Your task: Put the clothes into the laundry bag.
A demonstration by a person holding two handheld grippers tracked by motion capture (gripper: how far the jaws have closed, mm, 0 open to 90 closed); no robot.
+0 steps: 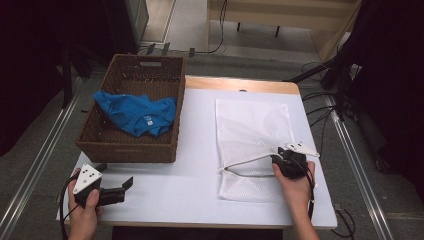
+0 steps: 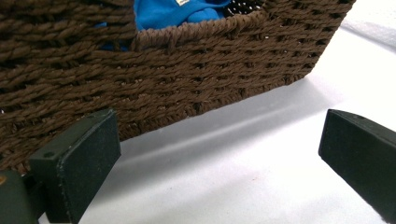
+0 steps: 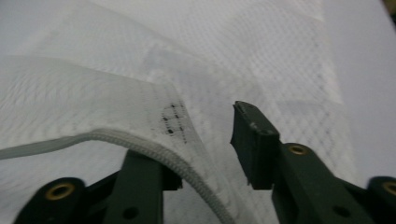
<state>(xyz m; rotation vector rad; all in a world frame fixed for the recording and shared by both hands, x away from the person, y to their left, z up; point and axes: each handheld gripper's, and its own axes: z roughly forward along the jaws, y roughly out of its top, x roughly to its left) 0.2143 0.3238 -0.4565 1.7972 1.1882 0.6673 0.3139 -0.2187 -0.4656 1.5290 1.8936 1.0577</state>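
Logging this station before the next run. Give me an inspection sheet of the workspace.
Surface: white table, wooden far edge.
Job's things: blue T-shirt in brown wicker basket; white mesh laundry bag lying flat, its zipper edge lifted.
Clutter: nothing seen.
Grippers: left claw open, beside the basket; right claw open, one jaw under the zipper edge.
Cables: black leads on floor.
Surroundings: grey floor, metal rails.

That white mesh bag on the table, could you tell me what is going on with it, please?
A person's right hand-held gripper has one jaw under the zippered edge of the white mesh bag, lifting it, jaws apart. The left hand-held gripper rests open near the wicker basket, which holds a blue shirt.
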